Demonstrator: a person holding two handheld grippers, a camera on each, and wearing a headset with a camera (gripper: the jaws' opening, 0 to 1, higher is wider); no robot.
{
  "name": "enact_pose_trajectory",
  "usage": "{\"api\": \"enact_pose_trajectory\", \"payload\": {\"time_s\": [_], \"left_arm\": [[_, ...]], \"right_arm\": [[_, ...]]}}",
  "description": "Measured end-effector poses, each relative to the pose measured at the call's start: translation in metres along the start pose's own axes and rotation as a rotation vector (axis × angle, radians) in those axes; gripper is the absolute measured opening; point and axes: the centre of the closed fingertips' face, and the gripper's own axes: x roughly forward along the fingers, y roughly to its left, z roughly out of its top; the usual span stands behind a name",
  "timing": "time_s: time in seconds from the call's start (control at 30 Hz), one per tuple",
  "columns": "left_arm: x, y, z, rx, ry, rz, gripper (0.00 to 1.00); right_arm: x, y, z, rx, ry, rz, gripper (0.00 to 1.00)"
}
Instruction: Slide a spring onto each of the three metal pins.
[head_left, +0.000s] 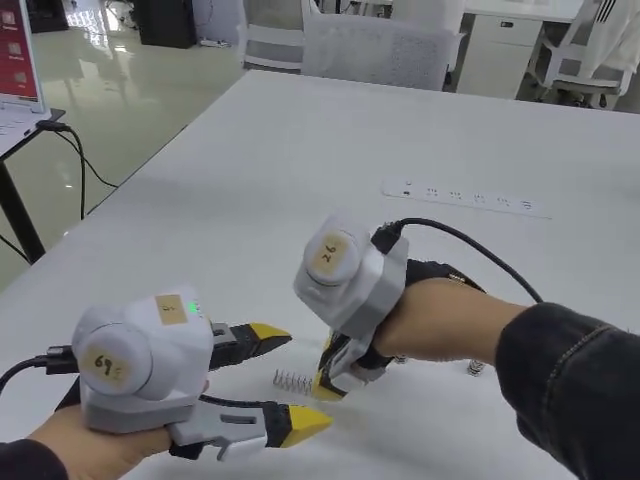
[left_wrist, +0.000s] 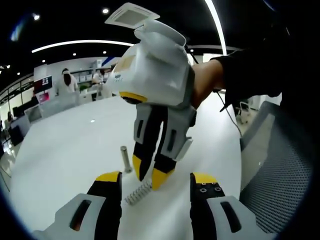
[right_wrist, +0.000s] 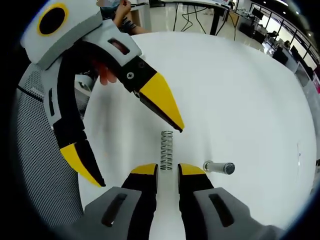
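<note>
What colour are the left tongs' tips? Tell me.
Yellow tips on the left tongs, clearest in the right gripper view.

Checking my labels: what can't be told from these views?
Grip on spring: right gripper view, right gripper's tips hide its near end.
Pin: head view, likely behind that gripper.
Coil by sleeve: head view, too small, partly covered.

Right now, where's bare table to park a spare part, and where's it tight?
Free: the white table between the power strip and the far edge, and the stretch between the strip and the left gripper. Tight: the near edge, where the right gripper straddles the spring, the pin beside it, the left gripper facing them.
</note>
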Motion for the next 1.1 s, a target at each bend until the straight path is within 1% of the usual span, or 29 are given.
{"api": "enact_pose_trajectory", "payload": {"time_s": [0.13, 0.23, 0.3, 0.4, 0.5, 0.57, 0.7, 0.77, 0.87, 0.97, 1.1], "left_arm": [[0.0, 0.0, 0.0, 0.002, 0.001, -0.002, 0.49], [0.0, 0.001, 0.0, 0.002, 0.002, 0.0, 0.49], [0.0, 0.001, 0.0, 0.002, 0.002, 0.001, 0.49], [0.0, 0.001, 0.0, 0.003, 0.004, 0.0, 0.49], [0.001, 0.001, 0.0, 0.005, 0.007, -0.001, 0.48], [0.001, 0.001, -0.001, 0.005, 0.01, -0.003, 0.48], [0.002, 0.0, -0.003, 0.008, 0.019, -0.011, 0.47], [0.003, -0.001, -0.003, 0.009, 0.021, -0.017, 0.47], [0.004, -0.004, -0.003, 0.016, 0.024, -0.031, 0.45], [0.005, -0.007, -0.002, 0.024, 0.024, -0.049, 0.41], [0.006, -0.012, 0.0, 0.041, 0.02, -0.074, 0.35]], "right_arm": [[0.005, 0.0, -0.002, -0.008, 0.015, -0.007, 0.13], [0.006, 0.001, -0.001, -0.01, 0.016, -0.008, 0.13], [0.006, -0.001, -0.001, -0.02, 0.014, -0.016, 0.11], [0.005, -0.001, -0.003, -0.034, 0.029, -0.018, 0.08], [0.004, 0.002, -0.004, -0.018, 0.03, -0.004, 0.08], [0.0, 0.003, -0.006, -0.021, 0.034, -0.003, 0.08], [-0.012, 0.008, -0.008, -0.034, 0.038, 0.007, 0.08], [-0.02, 0.011, -0.009, -0.039, 0.035, 0.015, 0.08], [-0.034, 0.018, -0.01, -0.046, 0.028, 0.041, 0.08], [-0.048, 0.023, -0.014, -0.059, 0.032, 0.059, 0.08], [-0.064, 0.028, -0.018, -0.081, 0.038, 0.066, 0.08]]}}
